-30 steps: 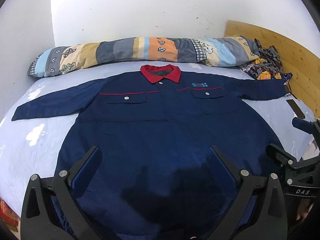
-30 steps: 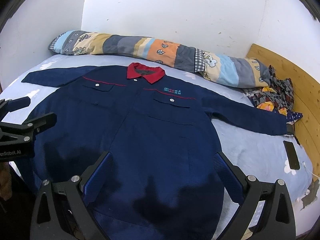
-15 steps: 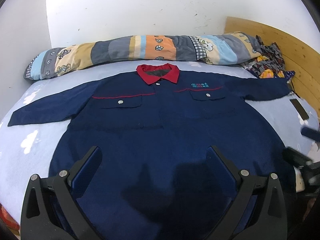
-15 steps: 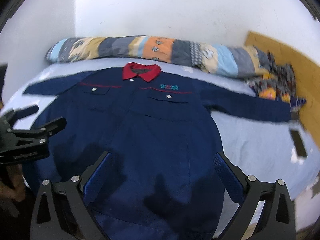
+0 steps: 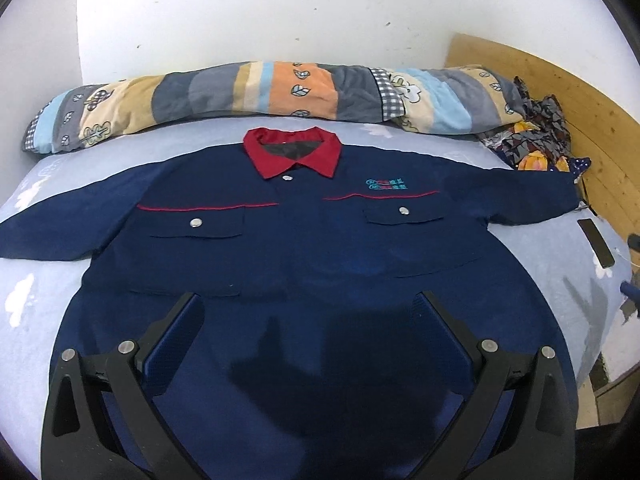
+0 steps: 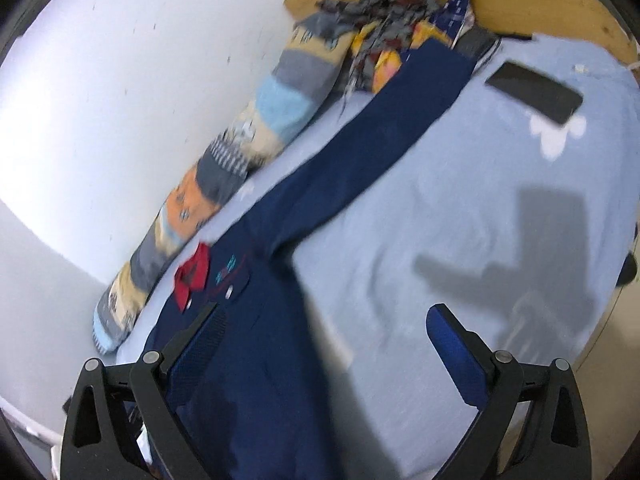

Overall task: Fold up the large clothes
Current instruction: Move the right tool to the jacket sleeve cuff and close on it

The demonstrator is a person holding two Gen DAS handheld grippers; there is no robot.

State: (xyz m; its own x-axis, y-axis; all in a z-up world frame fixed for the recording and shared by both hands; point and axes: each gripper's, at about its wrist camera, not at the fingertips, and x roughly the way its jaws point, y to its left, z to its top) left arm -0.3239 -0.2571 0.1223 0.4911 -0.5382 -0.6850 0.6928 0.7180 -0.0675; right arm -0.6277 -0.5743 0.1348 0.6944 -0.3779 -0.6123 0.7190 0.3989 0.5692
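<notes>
Navy work jacket point(image 5: 312, 264) lies spread front-up on a pale blue bed sheet point(image 5: 24, 312), both sleeves stretched out to the sides and its hem toward the cameras. Nearest the left wrist camera, the left gripper point(image 5: 306, 308) hangs above the jacket's lower body with its blue-padded fingers point(image 5: 176, 336) spread wide and nothing between them, its shadow falling dark on the cloth below. The right gripper point(image 6: 324, 318), seen in a tilted and motion-blurred view, is likewise splayed apart and empty, one finger over the jacket's side and the other over bare sheet, where a grey shadow point(image 6: 520, 264) of the tool falls. Farther up the garment sit two flapped chest pockets with silver snaps point(image 5: 196, 222), thin red piping across the chest, a small teal embroidered logo point(image 5: 386, 184) and a red collar point(image 5: 292, 156) at the neck. The jacket's long sleeve point(image 6: 380, 148) runs toward the far corner of the bed, where a dark phone point(image 6: 534, 92) lies flat on the sheet just beside the cuff. Beyond the collar, a long patchwork bolster point(image 5: 260, 96) in grey, orange, tan and light blue rests along the white wall point(image 5: 280, 12). A crumpled patterned cloth point(image 5: 532, 136) sits at its end against a wooden headboard point(image 5: 580, 104).
</notes>
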